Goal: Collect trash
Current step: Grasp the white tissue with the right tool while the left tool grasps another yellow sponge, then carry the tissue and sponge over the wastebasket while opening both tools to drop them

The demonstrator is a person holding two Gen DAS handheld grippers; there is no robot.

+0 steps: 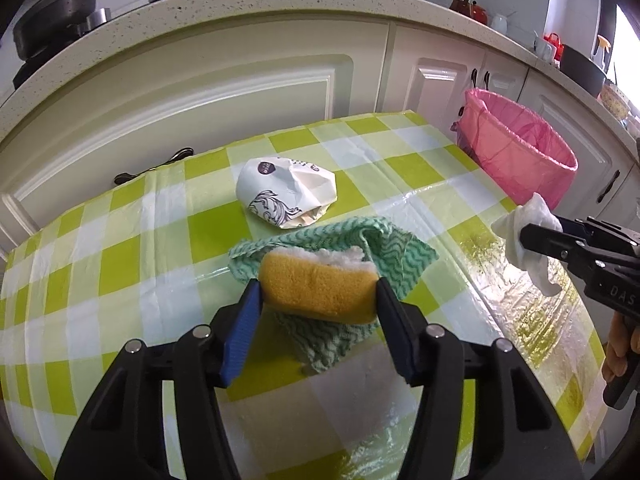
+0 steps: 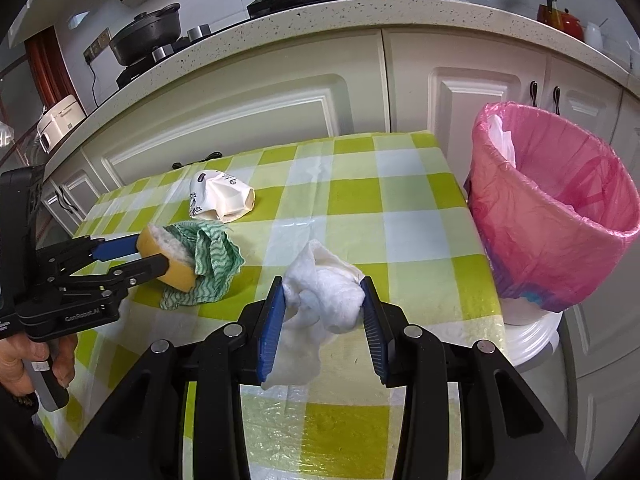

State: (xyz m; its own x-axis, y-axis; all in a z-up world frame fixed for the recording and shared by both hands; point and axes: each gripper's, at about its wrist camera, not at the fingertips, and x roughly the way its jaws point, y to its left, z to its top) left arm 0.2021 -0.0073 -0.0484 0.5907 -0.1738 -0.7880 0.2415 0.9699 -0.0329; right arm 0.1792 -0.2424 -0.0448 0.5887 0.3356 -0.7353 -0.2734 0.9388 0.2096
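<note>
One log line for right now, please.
left tongs: shut on sponge | right tongs: shut on tissue | bin: right of table

The green cloth (image 1: 384,240) lay partly hidden behind the sponge (image 1: 320,292). The bin's (image 2: 560,240) base sat behind the bench (image 2: 400,208) edge, its contents unreadable. The crushed cup's (image 1: 286,194) print was too small to read.

Home kitchen: speckled stone countertop (image 2: 360,12) over cream panelled cabinet doors (image 2: 240,120), gas hob with black pot (image 2: 148,34), red kettle (image 2: 560,18), green-checked tablecloth (image 2: 400,216), pink-lined trash bin (image 2: 560,216).
</note>
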